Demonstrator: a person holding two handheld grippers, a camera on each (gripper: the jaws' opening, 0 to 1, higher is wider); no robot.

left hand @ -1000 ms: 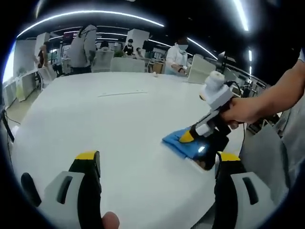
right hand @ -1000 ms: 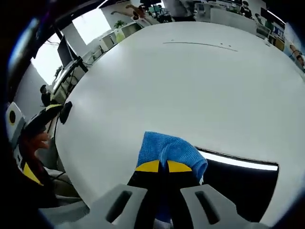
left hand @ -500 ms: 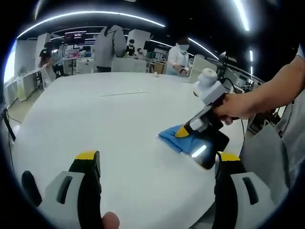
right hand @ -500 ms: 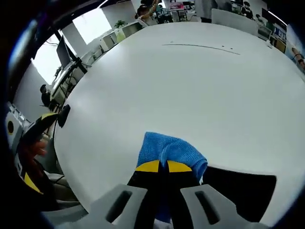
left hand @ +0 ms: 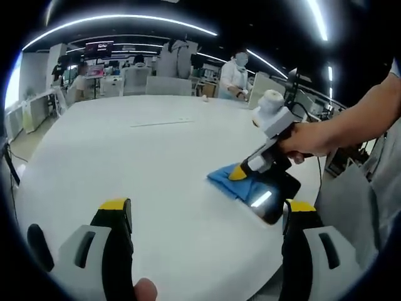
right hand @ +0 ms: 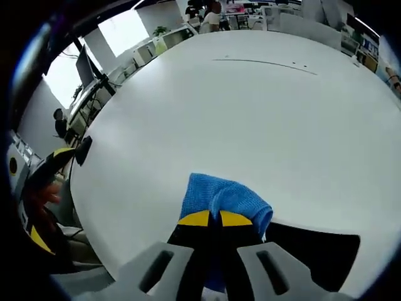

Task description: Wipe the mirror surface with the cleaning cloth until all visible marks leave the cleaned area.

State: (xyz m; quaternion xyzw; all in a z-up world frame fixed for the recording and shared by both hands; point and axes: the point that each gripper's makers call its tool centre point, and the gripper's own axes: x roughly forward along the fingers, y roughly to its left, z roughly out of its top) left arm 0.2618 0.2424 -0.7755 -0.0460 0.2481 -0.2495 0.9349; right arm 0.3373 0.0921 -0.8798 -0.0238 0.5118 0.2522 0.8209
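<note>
A dark flat mirror [right hand: 313, 254] lies on the white table [right hand: 238, 113] near its edge. My right gripper [right hand: 209, 219] is shut on a blue cleaning cloth [right hand: 224, 197], which rests at the mirror's left end. In the left gripper view the same cloth [left hand: 233, 183] lies beside the mirror [left hand: 276, 194], where a bright ceiling light reflects, and a hand holds the right gripper [left hand: 238, 173] down on the cloth. My left gripper [left hand: 203, 216] hovers over the table with its jaws wide apart and nothing between them.
The table is wide and round, with a thin seam [left hand: 160, 123] across its far part. Several people [left hand: 233, 76] and desks stand behind it. The left gripper [right hand: 56, 160] shows beyond the table's rim in the right gripper view.
The right gripper has slid the cloth slightly leftward along the mirror, uncovering more of the dark glass. People in the background have walked. My left gripper has stayed put.
</note>
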